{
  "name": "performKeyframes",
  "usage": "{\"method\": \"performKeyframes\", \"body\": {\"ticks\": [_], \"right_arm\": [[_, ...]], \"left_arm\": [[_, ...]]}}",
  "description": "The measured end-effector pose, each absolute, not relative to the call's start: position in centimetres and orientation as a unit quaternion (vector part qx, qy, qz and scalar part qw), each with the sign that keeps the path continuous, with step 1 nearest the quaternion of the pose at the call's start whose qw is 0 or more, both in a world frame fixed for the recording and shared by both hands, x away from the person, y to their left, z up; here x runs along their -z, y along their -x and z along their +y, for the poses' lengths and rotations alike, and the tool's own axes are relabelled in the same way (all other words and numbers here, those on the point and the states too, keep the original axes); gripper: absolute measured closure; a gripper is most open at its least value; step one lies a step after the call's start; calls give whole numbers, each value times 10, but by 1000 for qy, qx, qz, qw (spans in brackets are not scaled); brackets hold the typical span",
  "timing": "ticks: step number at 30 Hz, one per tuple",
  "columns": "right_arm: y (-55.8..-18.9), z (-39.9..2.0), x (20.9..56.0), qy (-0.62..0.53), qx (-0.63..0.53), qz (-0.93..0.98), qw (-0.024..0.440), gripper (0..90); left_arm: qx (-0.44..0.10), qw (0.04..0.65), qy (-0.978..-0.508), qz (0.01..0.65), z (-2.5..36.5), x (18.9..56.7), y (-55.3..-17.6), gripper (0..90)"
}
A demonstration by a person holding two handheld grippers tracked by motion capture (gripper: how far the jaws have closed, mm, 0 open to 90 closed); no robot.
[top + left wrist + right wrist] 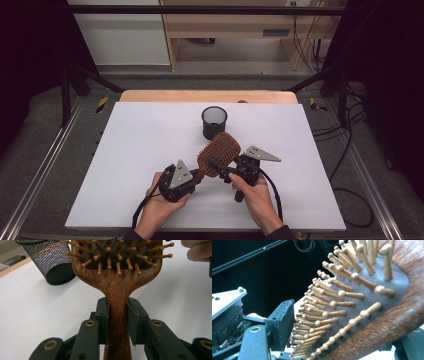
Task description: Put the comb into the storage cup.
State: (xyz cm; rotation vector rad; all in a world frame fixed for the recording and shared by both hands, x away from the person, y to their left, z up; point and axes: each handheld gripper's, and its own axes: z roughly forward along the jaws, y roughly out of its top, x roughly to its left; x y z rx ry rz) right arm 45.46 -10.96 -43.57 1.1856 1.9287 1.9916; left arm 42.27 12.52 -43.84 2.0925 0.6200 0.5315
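High view: at lower centre of the frame, above a white table, a wooden paddle hairbrush with a dark cushion and round-tipped wooden pins slants up to the right, just short of a black mesh cup standing behind it. Left of centre, the left gripper, cradled in a hand rising from the bottom edge, has its jaws clamped on the brush's narrow handle. To its right, the right gripper reaches across, its jaws straddling the brush head, one pad against the pin tips; whether it truly grips cannot be told.
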Motion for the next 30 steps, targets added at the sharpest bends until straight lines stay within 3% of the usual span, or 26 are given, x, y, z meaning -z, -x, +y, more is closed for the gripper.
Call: {"method": "performKeyframes", "body": {"ticks": [30], "right_arm": [[-463, -92, 427, -393, -674, 623, 50, 433]], "left_arm": [[-216, 440, -827, 274, 140, 436, -428, 727]]}}
